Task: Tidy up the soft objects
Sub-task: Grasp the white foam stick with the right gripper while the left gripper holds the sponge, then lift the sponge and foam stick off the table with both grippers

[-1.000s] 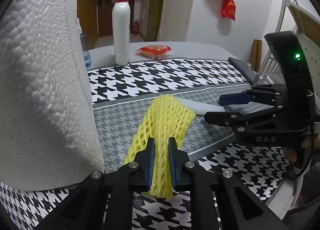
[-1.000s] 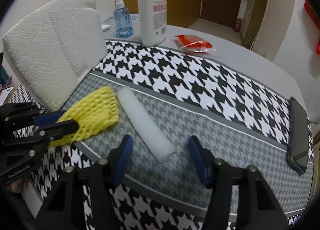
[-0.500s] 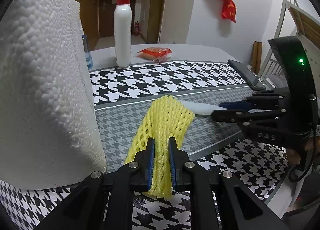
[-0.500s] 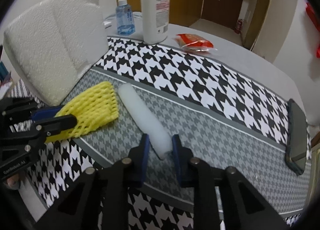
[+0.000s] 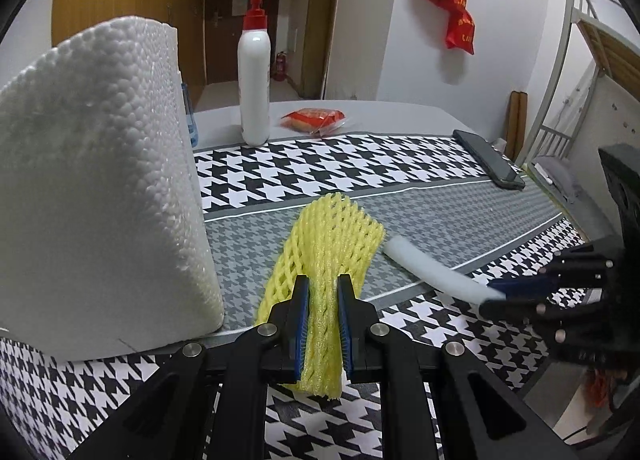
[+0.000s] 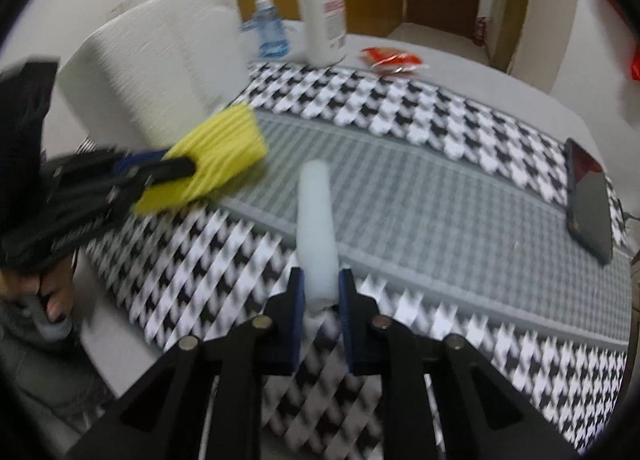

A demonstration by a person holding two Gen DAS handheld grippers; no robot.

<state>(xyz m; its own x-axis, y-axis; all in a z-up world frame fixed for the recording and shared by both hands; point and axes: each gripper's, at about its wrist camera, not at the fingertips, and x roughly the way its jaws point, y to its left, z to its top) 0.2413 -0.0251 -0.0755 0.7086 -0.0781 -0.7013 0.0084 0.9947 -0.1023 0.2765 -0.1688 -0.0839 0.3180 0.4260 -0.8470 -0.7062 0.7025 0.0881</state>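
The left hand-held gripper (image 5: 323, 320) is pressed together on the near end of the yellow net (image 5: 324, 256), a foam mesh sleeve squashed between its blue pads, while the far end fans out ahead of it and rests on the grey band of the worktop (image 5: 460, 204). The grip sits near one end – probably so the limp mesh can trail without bunching. The right hand-held gripper (image 6: 322, 300) has just been closing and now pinches the near end of the white foam rod (image 6: 316, 220), which juts straight ahead of its tips, apparently just clear of the cloth; a hold at the tip leaves the whole length free to be laid down or slotted somewhere. From the left wrist view the rod's far end lies just beside the net's fanned edge, to the right of the left hand-held gripper. A tall white foam block (image 5: 100, 188) stands close on that gripper's left, near the net. Further ahead, well apart, are a pump bottle (image 5: 254, 76), a red packet (image 5: 314, 120) and a phone (image 5: 490, 164) – none of them soft, so likely not involved.
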